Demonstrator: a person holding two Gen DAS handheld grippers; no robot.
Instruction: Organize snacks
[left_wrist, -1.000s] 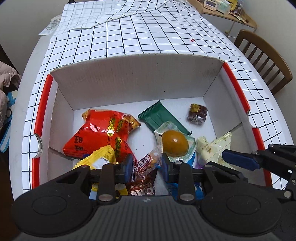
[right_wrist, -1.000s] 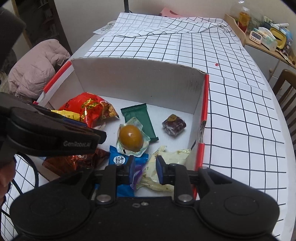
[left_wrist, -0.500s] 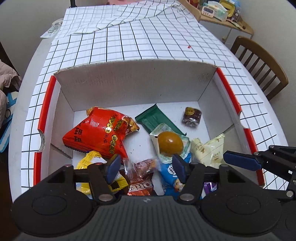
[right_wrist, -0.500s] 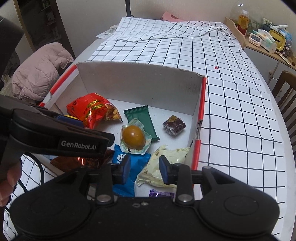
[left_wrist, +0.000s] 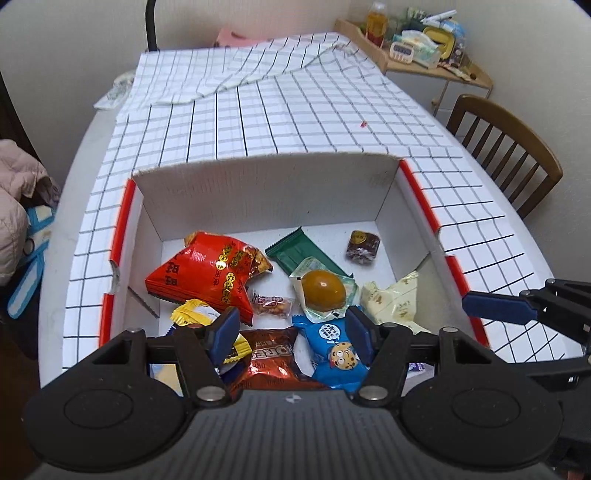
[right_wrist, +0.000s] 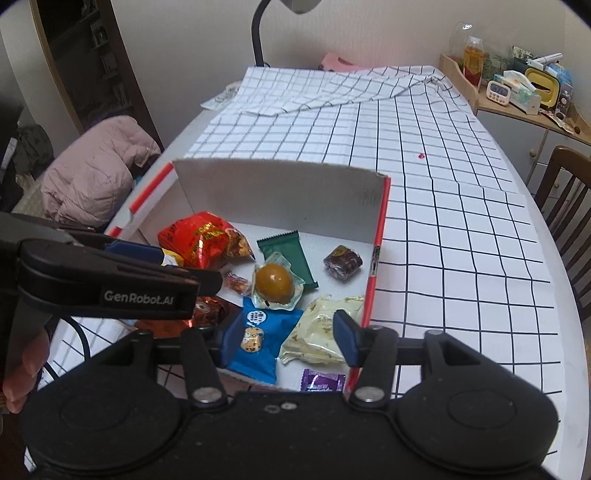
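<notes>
Blue pads of the left gripper (left_wrist: 291, 330) stand apart with nothing between them, hanging above the near edge of the box (left_wrist: 266, 184); the right gripper (right_wrist: 286, 338) has jaws opening, also empty, over the box's near right corner. Snacks all sit inside the box. At the near edge: brown Oreo pack (left_wrist: 271, 356), blue cookie pack (left_wrist: 338, 352), yellow wrapper (left_wrist: 195, 314), purple sachet (right_wrist: 323, 381). Near the right wall: cream pastry pack (left_wrist: 391, 301). Mid floor: small clear peanut packet (left_wrist: 271, 302), wrapped egg (left_wrist: 323, 291). Toward the far wall: red peanut bag (left_wrist: 207, 271) on the left, green bar (left_wrist: 301, 251), dark wrapped candy (left_wrist: 362, 246) toward the far right corner. Checked tablecloth (left_wrist: 295, 122) around the box shows no loose snacks. Judgement: collecting looks finished or nearly so; what could remain is tidying the jumbled pile, which overlaps heavily at the near edge. Near strip of the box is hidden behind the grippers, so more items there can't be ruled out.
</notes>
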